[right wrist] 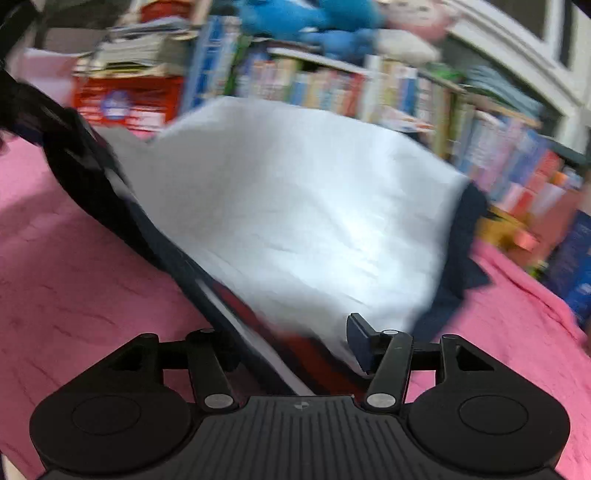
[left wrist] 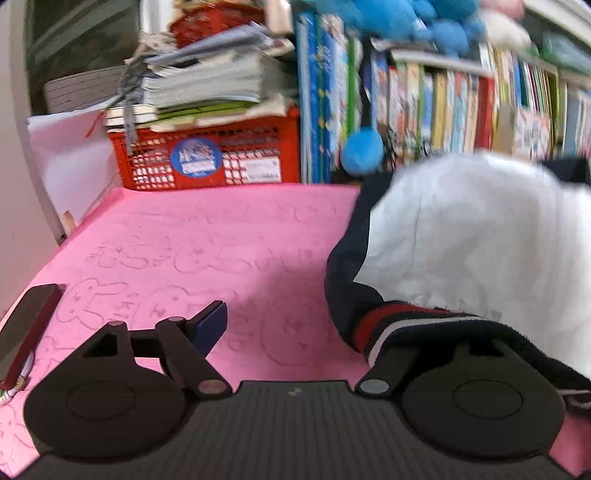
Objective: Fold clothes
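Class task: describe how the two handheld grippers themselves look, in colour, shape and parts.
Both the left gripper and the right gripper are matte black, with a ribbed centre body, two round discs, silver-pinned linkage arms and dark blue finger pads. No cables or sleeves show.

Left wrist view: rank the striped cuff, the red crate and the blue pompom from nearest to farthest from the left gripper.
From the left gripper:
1. striped cuff, right, draped over the right finger.
2. blue pompom, beyond the pink blanket, right of centre.
3. red crate, back left, roughly as far; too close to call.

You see a pink blanket (left wrist: 207, 236) with bunny drawings. Behind it sits a red crate (left wrist: 210, 155) with stacked papers (left wrist: 207, 85) on top, beside many books (left wrist: 461, 107) and a blue plush toy (left wrist: 406, 22) up high
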